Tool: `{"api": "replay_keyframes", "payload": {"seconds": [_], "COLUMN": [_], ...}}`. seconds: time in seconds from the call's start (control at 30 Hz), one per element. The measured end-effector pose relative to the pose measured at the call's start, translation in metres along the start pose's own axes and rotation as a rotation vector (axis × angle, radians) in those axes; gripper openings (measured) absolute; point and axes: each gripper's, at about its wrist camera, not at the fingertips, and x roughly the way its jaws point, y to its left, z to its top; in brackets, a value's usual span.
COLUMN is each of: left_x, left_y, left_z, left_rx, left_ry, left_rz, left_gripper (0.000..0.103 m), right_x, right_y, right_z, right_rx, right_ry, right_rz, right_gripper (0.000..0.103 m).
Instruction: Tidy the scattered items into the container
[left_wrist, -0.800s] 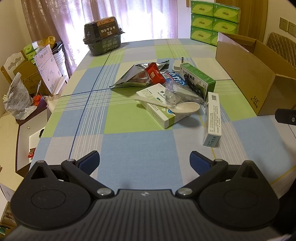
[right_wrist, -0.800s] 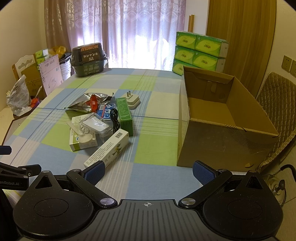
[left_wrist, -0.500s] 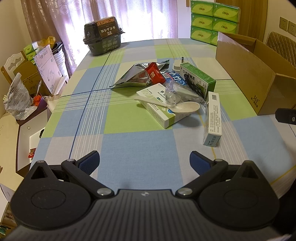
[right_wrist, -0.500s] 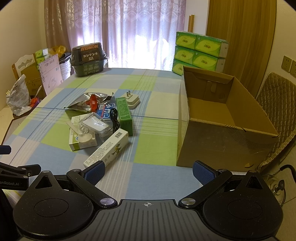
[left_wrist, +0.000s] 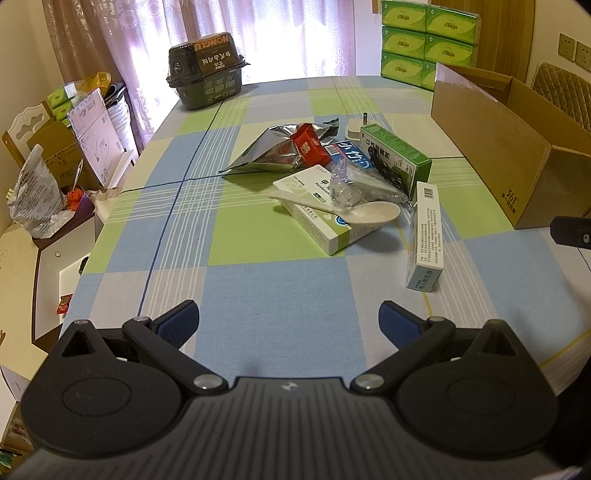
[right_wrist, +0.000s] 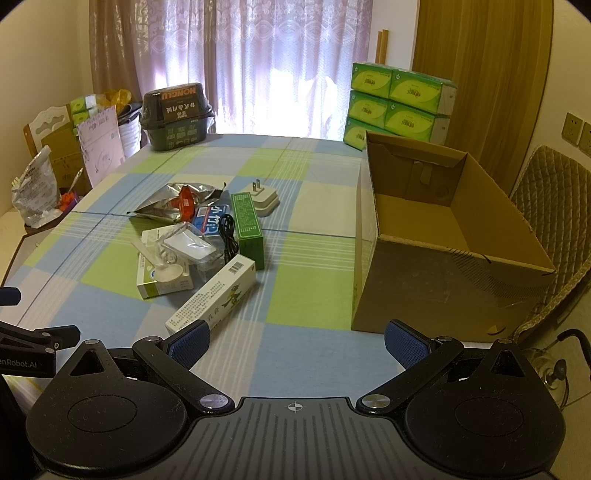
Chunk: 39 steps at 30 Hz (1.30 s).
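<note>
Left wrist view: left gripper (left_wrist: 289, 318) held low over the near edge of the checked tablecloth (left_wrist: 258, 295), jaws wide apart, nothing between the blue pads. Scattered items heaped mid-table, well ahead of the fingers: silver foil pouch (left_wrist: 273, 149) at the far left of the heap, red packet (left_wrist: 309, 149) lying on it, blue pack (left_wrist: 351, 155) just beside that, long green box (left_wrist: 395, 153) at the far right with a black cable (left_wrist: 388, 173) draped over it, white plug adapter (left_wrist: 354, 128) behind. Nearer: white-and-green medicine box (left_wrist: 317, 214) with a pale spoon (left_wrist: 354, 212) resting across it, crumpled clear plastic (left_wrist: 345, 184) above the spoon. Long white carton (left_wrist: 424, 236) lying apart to the right of the heap, pointing toward the camera. Cardboard box (left_wrist: 491, 147) standing open at the table's right side, near the heap but not touching it. Right wrist view: right gripper (right_wrist: 295, 341) likewise low at the near table edge, jaws spread wide, empty; long white carton (right_wrist: 212, 297) just ahead of its left pad, cardboard box (right_wrist: 436, 280) ahead to the right, interior bare as far as seen. Dark green lidded container (right_wrist: 177, 116) at the far end of the table by the curtain, stacked green tissue packs (right_wrist: 395, 105) behind the cardboard box.
</note>
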Motion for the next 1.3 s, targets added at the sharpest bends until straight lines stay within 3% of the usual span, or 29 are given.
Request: {"api": "replay_keyframes", "payload": {"seconds": [1.0, 1.3], "left_x": [-0.001, -0.011], "left_y": [0.000, 0.002], "left_z": [0.000, 0.010], "left_rx": [0.005, -0.018], "left_ry": [-0.005, -0.017], "left_rz": [0.000, -0.073], "left_gripper": [0.102, 0.102], "right_x": [0.003, -0.005], "right_y": [-0.002, -0.002], "right_z": [0.001, 0.007], "right_rx": [0.003, 0.009], "right_ry": [-0.001, -0.006], "right_rz": [0.014, 0.030], "right_gripper": [0.103, 0.103]}}
